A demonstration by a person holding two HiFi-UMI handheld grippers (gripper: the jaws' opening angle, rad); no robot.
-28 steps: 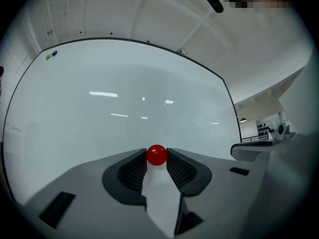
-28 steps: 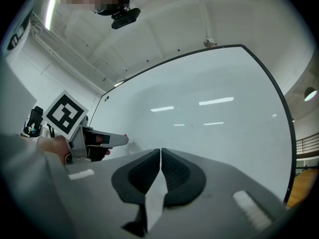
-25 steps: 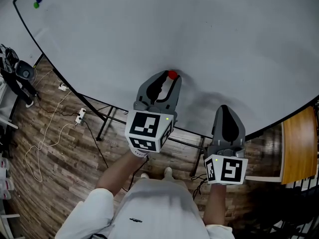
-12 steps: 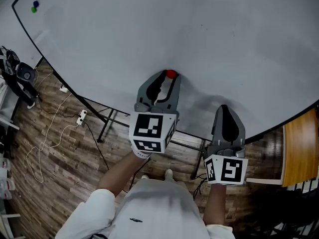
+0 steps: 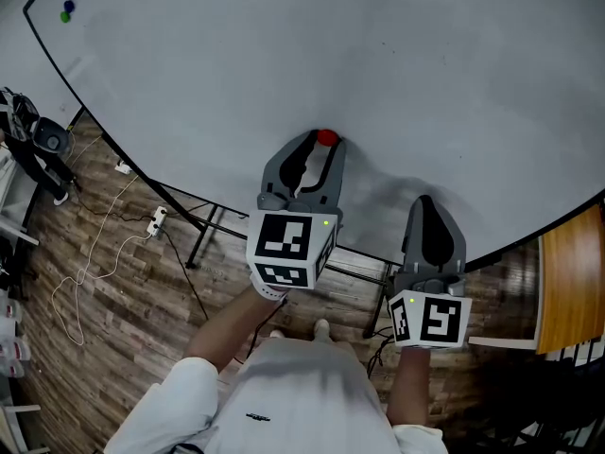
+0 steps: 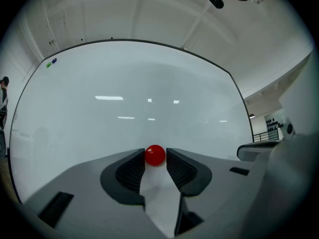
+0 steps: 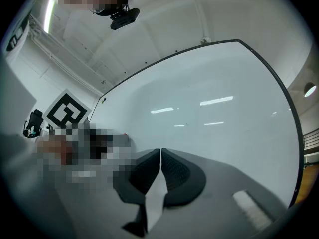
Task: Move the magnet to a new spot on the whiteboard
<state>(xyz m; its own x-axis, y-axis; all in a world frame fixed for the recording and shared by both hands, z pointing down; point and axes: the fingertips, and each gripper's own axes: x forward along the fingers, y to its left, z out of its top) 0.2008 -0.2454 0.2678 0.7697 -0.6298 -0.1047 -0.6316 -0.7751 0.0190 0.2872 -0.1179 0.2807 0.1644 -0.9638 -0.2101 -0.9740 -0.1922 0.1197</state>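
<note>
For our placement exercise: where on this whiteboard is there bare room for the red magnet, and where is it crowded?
Free: the whiteboard middle and right, beyond the red magnet. Crowded: the top-left corner by the blue and green magnets, and the lower edge by the left tongs and right tongs.

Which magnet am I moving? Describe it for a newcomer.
Find the big whiteboard. Near its lower edge, the red magnet sits between the tips of the left gripper. The only other marks, blue and green dots, are in the top-left corner.
</note>
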